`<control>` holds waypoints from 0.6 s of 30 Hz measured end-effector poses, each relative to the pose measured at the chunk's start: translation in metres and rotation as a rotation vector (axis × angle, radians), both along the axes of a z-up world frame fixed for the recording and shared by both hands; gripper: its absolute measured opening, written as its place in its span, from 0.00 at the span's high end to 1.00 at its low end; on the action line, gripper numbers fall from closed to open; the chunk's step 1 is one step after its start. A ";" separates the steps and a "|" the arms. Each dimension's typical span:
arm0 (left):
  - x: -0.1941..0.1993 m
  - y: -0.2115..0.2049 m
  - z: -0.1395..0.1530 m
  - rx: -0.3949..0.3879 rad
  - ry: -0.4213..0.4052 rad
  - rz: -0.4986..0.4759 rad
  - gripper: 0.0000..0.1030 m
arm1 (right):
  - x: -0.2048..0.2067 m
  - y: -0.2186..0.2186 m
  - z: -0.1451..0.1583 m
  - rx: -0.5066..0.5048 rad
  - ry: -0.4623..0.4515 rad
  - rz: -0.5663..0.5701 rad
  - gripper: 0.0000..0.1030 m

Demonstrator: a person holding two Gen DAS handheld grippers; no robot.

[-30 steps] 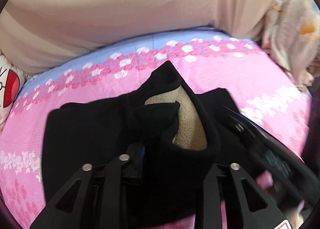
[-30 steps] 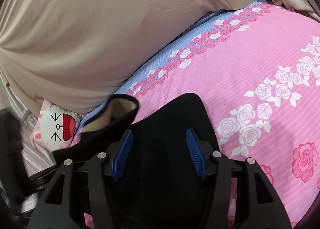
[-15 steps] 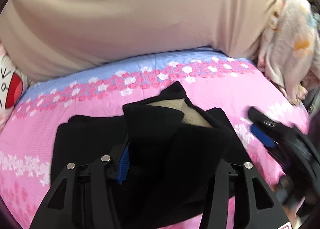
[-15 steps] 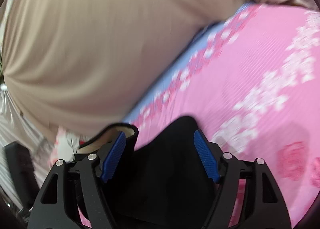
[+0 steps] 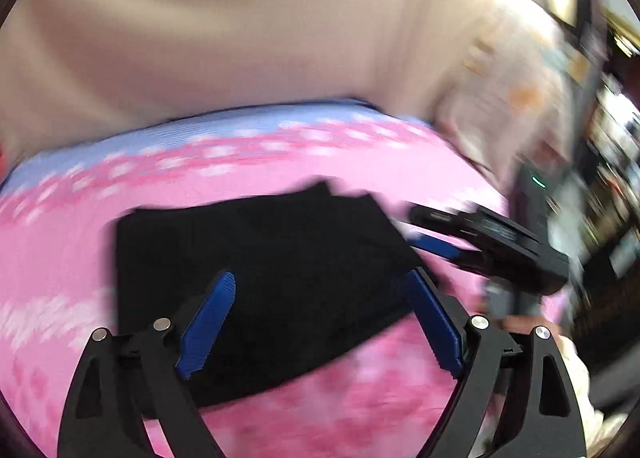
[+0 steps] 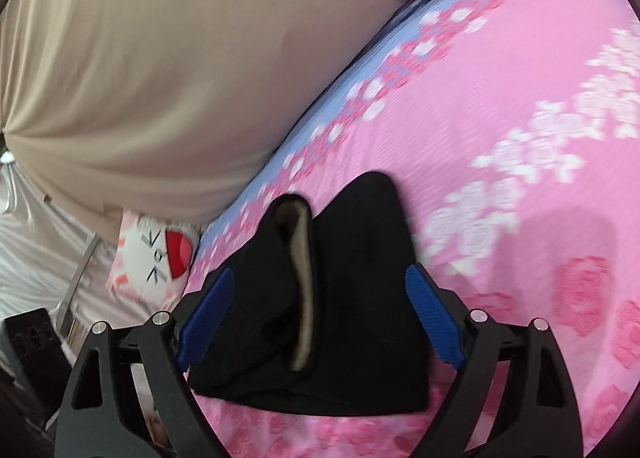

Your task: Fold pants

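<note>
Now that both grippers have let go, we see the black pants (image 5: 272, 282) lying as a folded bundle on the pink flowered bedsheet (image 5: 72, 242), no longer lifted. A second ago the left gripper (image 5: 320, 322) was closed on a raised fold that showed the beige fleece lining; since then its jaws have been opening, and now its blue pads (image 5: 208, 322) stand wide apart with nothing pressed between them. This view is blurred, and the pants look farther from the camera than before, so we judge that this hand has pulled back and a little upward.

The right gripper (image 6: 320, 318) has also been opening its jaws. The bundle is between its pads (image 6: 434, 322) in the picture, but they do not press on it. In this view a strip of beige lining (image 6: 304, 290) still shows along one fold, so the top layer is not fully flat.

Behind the pants are a large beige pillow (image 6: 160, 69) and a small cartoon cushion (image 6: 160, 258), both well apart from the fold.

We think that this fold is now put down and released. What remains, if anything, is to smooth the open edge or to make one more fold.
</note>
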State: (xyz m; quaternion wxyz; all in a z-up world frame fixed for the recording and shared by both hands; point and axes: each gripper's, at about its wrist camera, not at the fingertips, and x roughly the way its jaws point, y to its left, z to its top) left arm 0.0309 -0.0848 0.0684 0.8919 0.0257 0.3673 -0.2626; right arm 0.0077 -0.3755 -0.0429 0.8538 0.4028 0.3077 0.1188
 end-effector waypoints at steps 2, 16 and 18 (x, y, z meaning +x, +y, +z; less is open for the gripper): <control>0.016 0.032 -0.001 0.048 -0.017 0.160 0.17 | 0.020 0.014 0.001 -0.051 0.037 0.045 0.09; 0.074 0.142 -0.045 0.384 -0.032 0.628 0.17 | 0.081 0.099 0.018 -0.383 0.121 0.163 0.44; 0.081 0.138 -0.050 0.378 -0.010 0.607 0.17 | 0.082 0.104 0.024 -0.378 0.116 0.176 0.65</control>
